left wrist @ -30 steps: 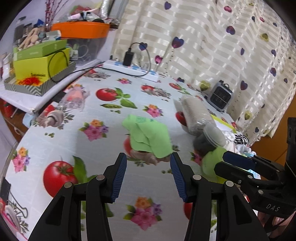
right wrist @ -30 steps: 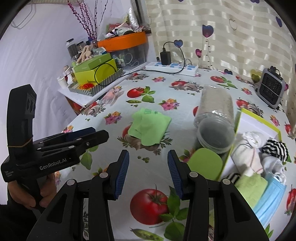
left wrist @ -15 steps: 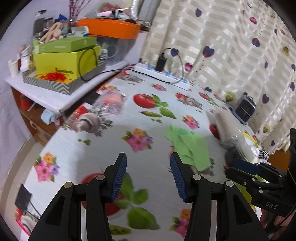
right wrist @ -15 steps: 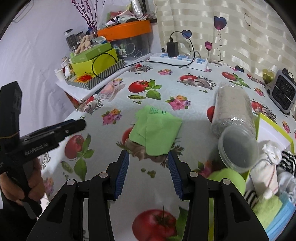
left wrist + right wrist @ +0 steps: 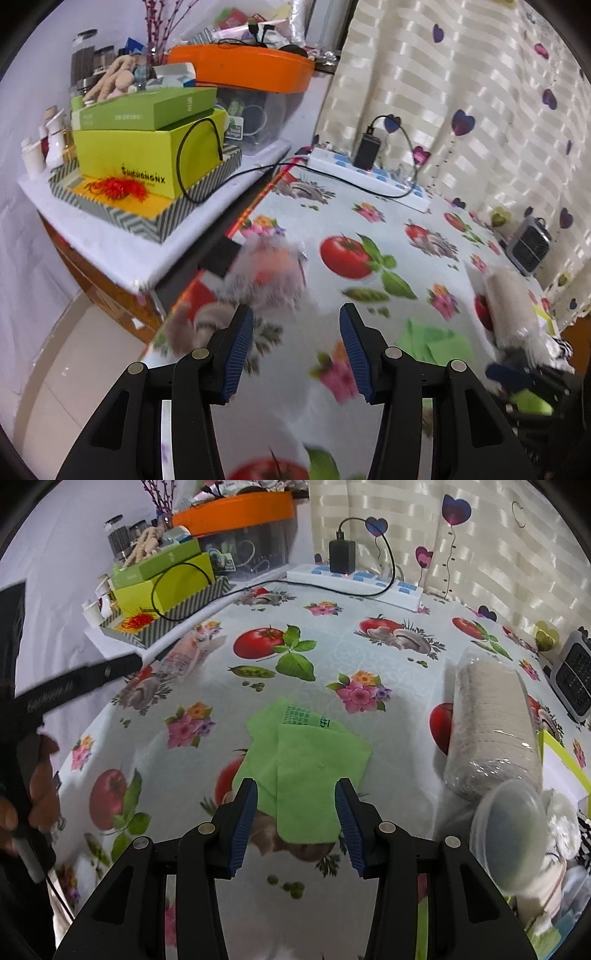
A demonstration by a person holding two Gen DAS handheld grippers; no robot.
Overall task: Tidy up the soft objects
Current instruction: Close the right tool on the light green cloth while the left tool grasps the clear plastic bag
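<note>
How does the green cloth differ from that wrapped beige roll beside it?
The green cloth lies flat and folded; the beige roll is a thick cylinder on its side. The cloth is bare, the roll sealed in clear plastic. Both rest on the tablecloth.

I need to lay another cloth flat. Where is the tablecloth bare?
Bare cloth lies between the green cloth and the power strip, and left of the cloth toward the clear packet. The right side is crowded: wrapped roll, plastic lid, filled box.
</note>
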